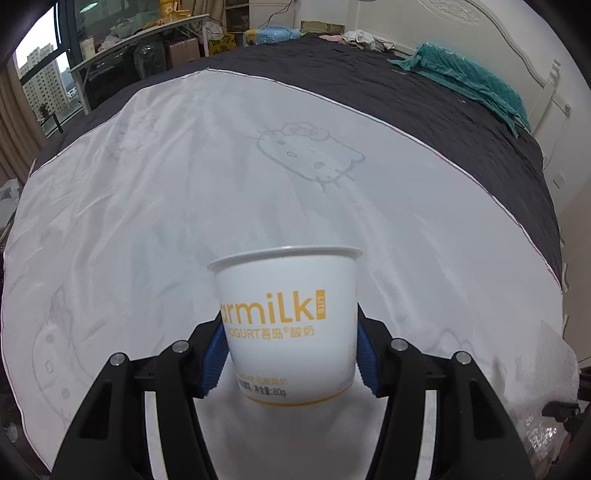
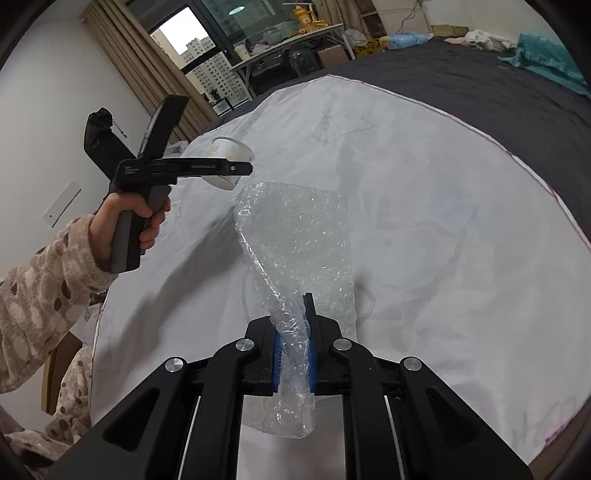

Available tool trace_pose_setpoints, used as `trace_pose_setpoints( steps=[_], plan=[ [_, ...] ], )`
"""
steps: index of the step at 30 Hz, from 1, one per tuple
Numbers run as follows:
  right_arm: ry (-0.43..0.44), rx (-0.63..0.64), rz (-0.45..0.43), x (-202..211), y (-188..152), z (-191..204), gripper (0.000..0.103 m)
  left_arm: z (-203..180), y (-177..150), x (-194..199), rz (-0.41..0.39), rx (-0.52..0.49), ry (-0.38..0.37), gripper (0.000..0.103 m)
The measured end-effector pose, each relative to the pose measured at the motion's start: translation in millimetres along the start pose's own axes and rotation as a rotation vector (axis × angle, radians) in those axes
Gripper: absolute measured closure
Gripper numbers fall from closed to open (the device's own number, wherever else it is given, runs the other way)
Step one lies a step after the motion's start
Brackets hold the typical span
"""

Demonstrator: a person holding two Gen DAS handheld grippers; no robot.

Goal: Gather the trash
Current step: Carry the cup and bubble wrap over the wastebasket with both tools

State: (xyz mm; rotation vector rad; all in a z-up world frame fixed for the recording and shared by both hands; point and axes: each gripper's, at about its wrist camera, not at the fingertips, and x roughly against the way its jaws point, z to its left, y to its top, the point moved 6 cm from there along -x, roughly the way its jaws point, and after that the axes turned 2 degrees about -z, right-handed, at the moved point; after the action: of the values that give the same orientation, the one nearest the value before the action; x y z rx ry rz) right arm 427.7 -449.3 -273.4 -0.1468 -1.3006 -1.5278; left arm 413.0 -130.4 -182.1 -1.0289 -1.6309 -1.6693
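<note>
My left gripper (image 1: pixel 290 354) is shut on a white yogurt cup (image 1: pixel 290 321) with yellow lettering, held upright above the white sheet (image 1: pixel 184 177). The blue pads press its two sides. In the right wrist view the same gripper (image 2: pixel 236 166) and cup (image 2: pixel 231 149) show at the upper left, held in a hand. My right gripper (image 2: pixel 293 350) is shut on a clear piece of bubble wrap (image 2: pixel 295 236), which fans out ahead of the fingers above the sheet (image 2: pixel 443 221).
The white cartoon-print sheet lies over a dark bedspread (image 1: pixel 424 88). A teal cloth (image 1: pixel 469 77) lies near the white headboard (image 1: pixel 480 33). A cluttered table (image 1: pixel 140 40) stands by the window at the far side.
</note>
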Motion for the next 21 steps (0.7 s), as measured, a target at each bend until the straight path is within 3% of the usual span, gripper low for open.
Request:
trace_pose_setpoints(
  steps=[9, 14, 21],
  plan=[
    [0.002, 0.068, -0.005, 4, 6, 38, 0.094, 17, -68, 82, -0.056, 0.054, 0.000, 0.045],
    [0.010, 0.118, -0.015, 8, 0, 80, 0.094, 32, -103, 133, -0.091, 0.062, -0.008, 0.045],
    [0.036, 0.173, -0.007, 5, -9, 147, 0.094, 82, -152, 208, -0.151, 0.102, -0.005, 0.045]
  ],
)
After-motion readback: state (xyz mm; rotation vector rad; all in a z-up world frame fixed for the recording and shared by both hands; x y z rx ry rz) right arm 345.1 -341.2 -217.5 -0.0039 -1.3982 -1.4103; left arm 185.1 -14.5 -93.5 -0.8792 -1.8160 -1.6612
